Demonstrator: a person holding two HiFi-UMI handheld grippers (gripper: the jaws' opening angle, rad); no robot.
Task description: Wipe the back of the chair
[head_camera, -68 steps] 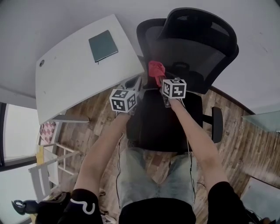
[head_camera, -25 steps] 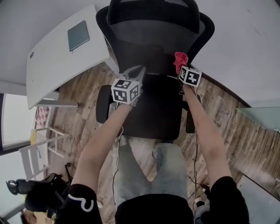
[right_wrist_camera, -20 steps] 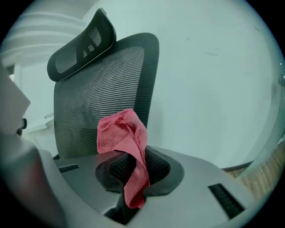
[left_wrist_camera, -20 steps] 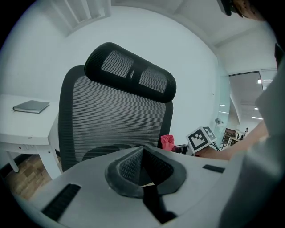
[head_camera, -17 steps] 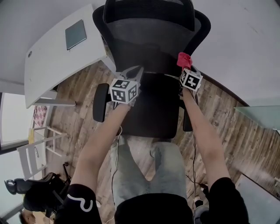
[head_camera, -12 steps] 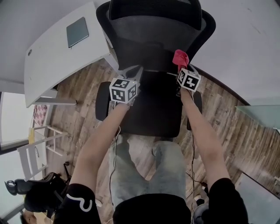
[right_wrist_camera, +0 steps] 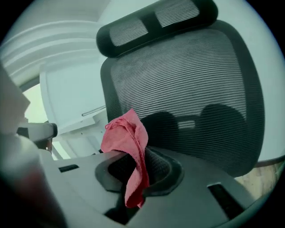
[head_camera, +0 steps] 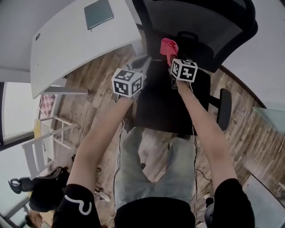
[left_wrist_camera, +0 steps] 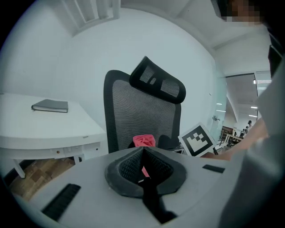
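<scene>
The right gripper [right_wrist_camera: 133, 161] has its fingers clamped on a bunched red cloth [right_wrist_camera: 126, 140], held close before the chair [right_wrist_camera: 187, 75] and its mesh back (low on it). The left gripper [left_wrist_camera: 143, 164] hovers near the bench [head_camera: 67, 49] corner, fingers together and empty. A notebook [head_camera: 99, 12] lies by the bench's far edge.

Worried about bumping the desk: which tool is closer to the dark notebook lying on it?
Left. The left tool sits by the desk edge, below the notebook; the right tool, gripping the red cloth, is farther off, at the chair back.
</scene>
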